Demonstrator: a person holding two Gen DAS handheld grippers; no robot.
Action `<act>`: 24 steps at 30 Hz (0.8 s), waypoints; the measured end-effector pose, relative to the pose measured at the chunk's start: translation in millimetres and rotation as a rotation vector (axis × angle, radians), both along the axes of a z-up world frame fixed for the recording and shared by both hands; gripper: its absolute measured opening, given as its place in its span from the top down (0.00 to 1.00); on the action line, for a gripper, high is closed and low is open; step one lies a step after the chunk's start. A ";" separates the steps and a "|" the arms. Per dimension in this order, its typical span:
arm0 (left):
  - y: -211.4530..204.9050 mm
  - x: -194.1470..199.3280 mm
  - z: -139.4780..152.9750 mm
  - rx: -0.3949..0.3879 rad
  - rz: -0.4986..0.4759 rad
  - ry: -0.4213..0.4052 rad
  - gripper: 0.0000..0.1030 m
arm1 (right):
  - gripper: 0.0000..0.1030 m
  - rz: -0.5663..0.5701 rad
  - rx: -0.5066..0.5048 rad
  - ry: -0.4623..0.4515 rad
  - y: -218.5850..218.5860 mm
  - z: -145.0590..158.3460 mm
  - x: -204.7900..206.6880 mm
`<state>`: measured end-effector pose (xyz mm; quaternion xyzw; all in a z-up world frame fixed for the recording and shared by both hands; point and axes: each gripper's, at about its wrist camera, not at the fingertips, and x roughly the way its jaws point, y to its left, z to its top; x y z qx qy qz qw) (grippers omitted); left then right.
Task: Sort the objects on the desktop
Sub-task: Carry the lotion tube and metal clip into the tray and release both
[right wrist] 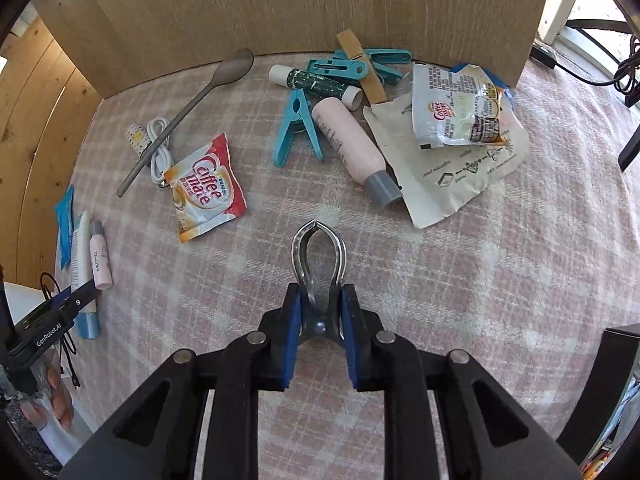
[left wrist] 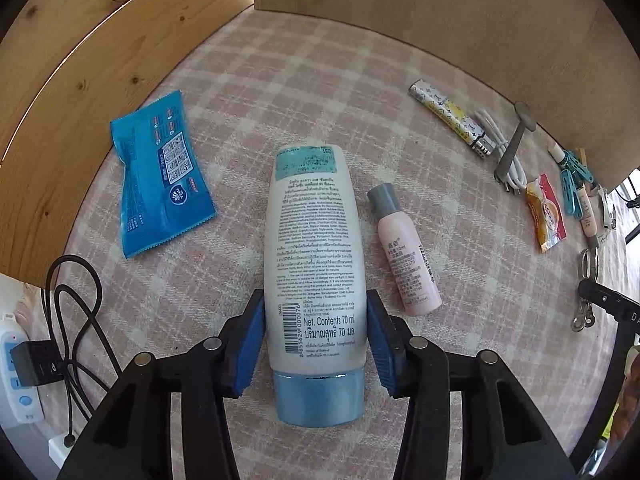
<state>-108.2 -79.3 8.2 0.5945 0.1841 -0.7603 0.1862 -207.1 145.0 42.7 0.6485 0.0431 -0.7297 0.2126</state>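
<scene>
1. Tube [left wrist: 315, 280] lies between left gripper [left wrist: 316, 344] pads, both touching its sides near the cap: gripped.
2. Metal clip [right wrist: 319, 276] sits pinched between right gripper [right wrist: 320, 338] pads, tip pointing away.
3. Squeeze tube gently; lift both straight up, clear of pink bottle [left wrist: 404, 252] just right of the left jaws.

Shiny metal clip [right wrist: 318, 264], woven cloth [right wrist: 440, 280]

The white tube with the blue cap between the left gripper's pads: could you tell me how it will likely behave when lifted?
The white tube looks like soft plastic, so it may dent under the left gripper. Its smooth, tapering sides could let it slip. The blue cap end probably hangs heavier.
</scene>
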 end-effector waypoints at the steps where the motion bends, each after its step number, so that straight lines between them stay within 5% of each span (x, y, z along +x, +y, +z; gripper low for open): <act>1: 3.5 5.3 0.0 0.001 -0.004 0.000 0.56 | 0.82 0.000 -0.006 -0.003 3.4 0.9 3.0; 15: 104.8 64.4 29.1 0.065 -0.143 0.081 0.56 | 0.82 -0.133 -0.166 0.034 120.3 58.6 60.5; 22: 216.0 44.2 55.0 0.089 -0.382 0.132 0.56 | 0.82 -0.265 -0.195 0.110 229.0 102.7 75.9; 24: 231.2 -18.9 66.0 0.109 -0.473 0.138 0.56 | 0.82 -0.313 -0.188 0.135 248.7 106.5 89.7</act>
